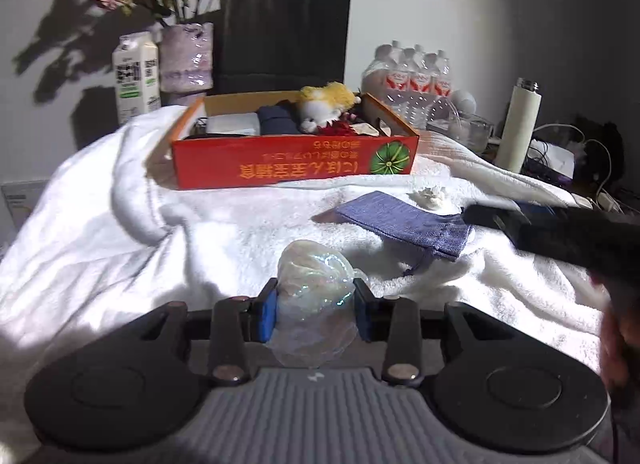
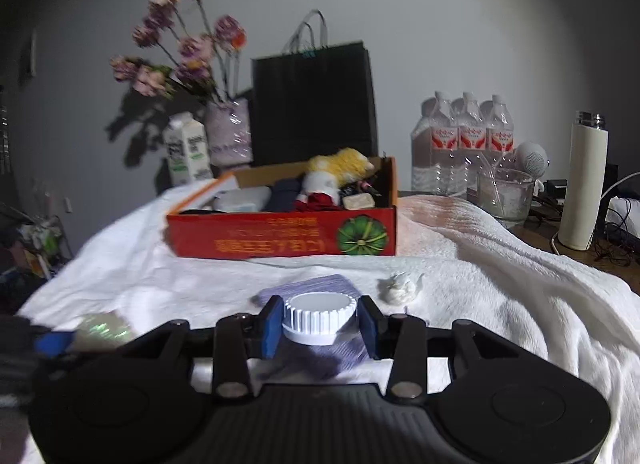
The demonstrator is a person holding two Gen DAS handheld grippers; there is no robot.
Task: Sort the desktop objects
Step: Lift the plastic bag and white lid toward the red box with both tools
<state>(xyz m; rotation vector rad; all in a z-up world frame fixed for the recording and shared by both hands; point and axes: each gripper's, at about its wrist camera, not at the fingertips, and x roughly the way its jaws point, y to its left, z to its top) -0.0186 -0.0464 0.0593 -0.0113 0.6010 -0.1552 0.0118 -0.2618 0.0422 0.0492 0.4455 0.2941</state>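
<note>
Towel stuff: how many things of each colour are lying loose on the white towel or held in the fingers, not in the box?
Purple: 1, the pouch
White: 2, the ridged cap and crumpled lump
Shiny clear: 1, the wrapper
Total: 4

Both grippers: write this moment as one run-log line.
left gripper: shut on iridescent bag | right gripper: shut on white cap | red box: ahead
</note>
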